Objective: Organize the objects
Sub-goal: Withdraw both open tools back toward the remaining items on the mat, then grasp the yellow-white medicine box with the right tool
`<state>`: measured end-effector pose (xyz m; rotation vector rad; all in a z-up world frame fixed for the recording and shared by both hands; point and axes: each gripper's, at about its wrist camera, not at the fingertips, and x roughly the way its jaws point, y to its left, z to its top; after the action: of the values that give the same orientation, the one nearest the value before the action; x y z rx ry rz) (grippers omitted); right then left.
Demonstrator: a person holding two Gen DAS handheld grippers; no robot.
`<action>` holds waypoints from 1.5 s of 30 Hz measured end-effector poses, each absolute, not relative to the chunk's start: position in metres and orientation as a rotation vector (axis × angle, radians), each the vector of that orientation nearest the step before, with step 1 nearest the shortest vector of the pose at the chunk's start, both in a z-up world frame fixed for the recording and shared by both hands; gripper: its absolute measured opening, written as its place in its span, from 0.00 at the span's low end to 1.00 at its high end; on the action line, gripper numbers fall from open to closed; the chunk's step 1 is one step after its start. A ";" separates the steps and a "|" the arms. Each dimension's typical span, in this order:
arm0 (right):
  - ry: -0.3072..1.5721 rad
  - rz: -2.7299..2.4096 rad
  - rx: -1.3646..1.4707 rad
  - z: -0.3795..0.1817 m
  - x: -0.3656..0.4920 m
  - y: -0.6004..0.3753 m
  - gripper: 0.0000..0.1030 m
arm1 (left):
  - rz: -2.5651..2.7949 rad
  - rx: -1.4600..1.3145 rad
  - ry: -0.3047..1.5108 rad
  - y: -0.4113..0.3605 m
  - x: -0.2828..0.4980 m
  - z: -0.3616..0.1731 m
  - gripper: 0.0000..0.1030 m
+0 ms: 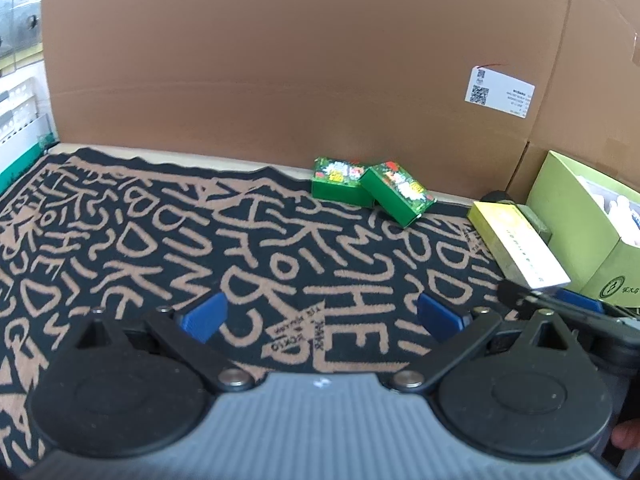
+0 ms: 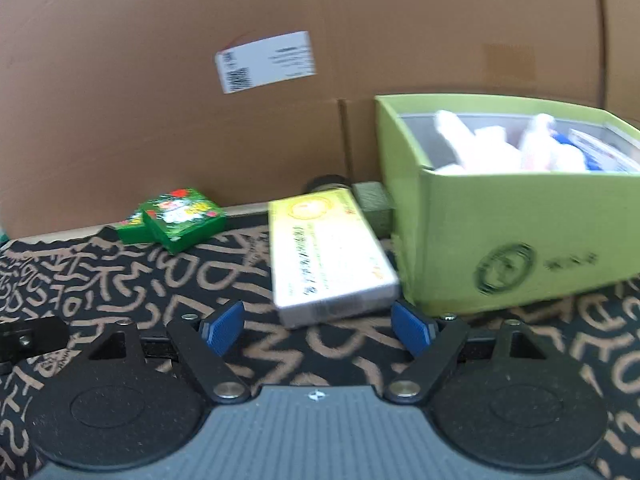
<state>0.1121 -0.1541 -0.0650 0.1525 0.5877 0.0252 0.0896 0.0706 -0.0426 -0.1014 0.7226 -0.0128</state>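
Observation:
Two small green boxes lie against the cardboard wall, one leaning on the other; the right wrist view shows the green boxes at the left. A long yellow-and-white box lies flat beside the lime-green open box. My right gripper is open, its blue pads just short of the long box's near end. My left gripper is open over the patterned mat, nothing between its pads. From the left wrist, the long box and lime-green box sit at the right.
A tall cardboard wall with a white label closes off the back. The black-and-tan patterned mat covers the table. White items and a blue-white pack fill the lime-green box. A dark green block sits behind the long box.

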 end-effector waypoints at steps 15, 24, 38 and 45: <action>0.435 0.027 -0.024 -0.049 0.102 -0.123 0.78 | -0.065 -0.075 0.670 0.068 0.141 -0.028 1.00; 0.555 -0.178 -0.149 -0.060 0.152 -0.107 0.77 | -0.119 -0.073 0.674 0.070 0.181 -0.034 1.00; 0.616 -0.089 0.053 -0.062 0.136 -0.151 0.71 | -0.311 -0.111 0.715 0.061 0.164 -0.039 1.00; 0.621 0.066 -0.016 -0.058 0.090 -0.140 0.71 | -0.440 -0.139 0.832 0.027 0.150 -0.045 1.00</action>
<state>0.0904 -0.1402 -0.0578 -0.0156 0.6213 0.0660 0.1497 0.0266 -0.0450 -0.1385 0.8323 -0.4399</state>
